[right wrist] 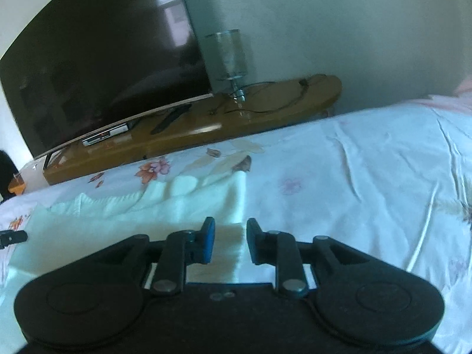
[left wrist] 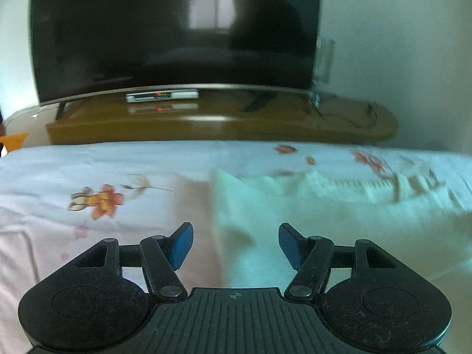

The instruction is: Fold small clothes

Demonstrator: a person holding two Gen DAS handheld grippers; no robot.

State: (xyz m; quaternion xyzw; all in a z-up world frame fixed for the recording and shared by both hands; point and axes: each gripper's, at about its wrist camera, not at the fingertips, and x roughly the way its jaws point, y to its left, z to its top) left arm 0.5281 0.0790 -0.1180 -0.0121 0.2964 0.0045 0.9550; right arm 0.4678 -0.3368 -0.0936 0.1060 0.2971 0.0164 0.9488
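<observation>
A pale mint-green garment (left wrist: 309,221) lies flat on the floral bedsheet (left wrist: 88,177). In the left wrist view my left gripper (left wrist: 236,244) is open and empty, hovering over the garment's left edge. In the right wrist view the same garment (right wrist: 132,221) spreads to the left, with a scalloped far hem. My right gripper (right wrist: 230,242) is open with a narrow gap, over the garment's right edge, holding nothing. The tip of the left gripper shows at the far left of the right wrist view (right wrist: 11,237).
A large dark TV (left wrist: 177,35) stands on a brown wooden cabinet (left wrist: 221,124) beyond the bed's far edge. A set-top box (left wrist: 162,96) sits under the TV. A glass vessel (right wrist: 230,59) and cables rest on the cabinet's right end. Wrinkled sheet (right wrist: 368,177) extends right.
</observation>
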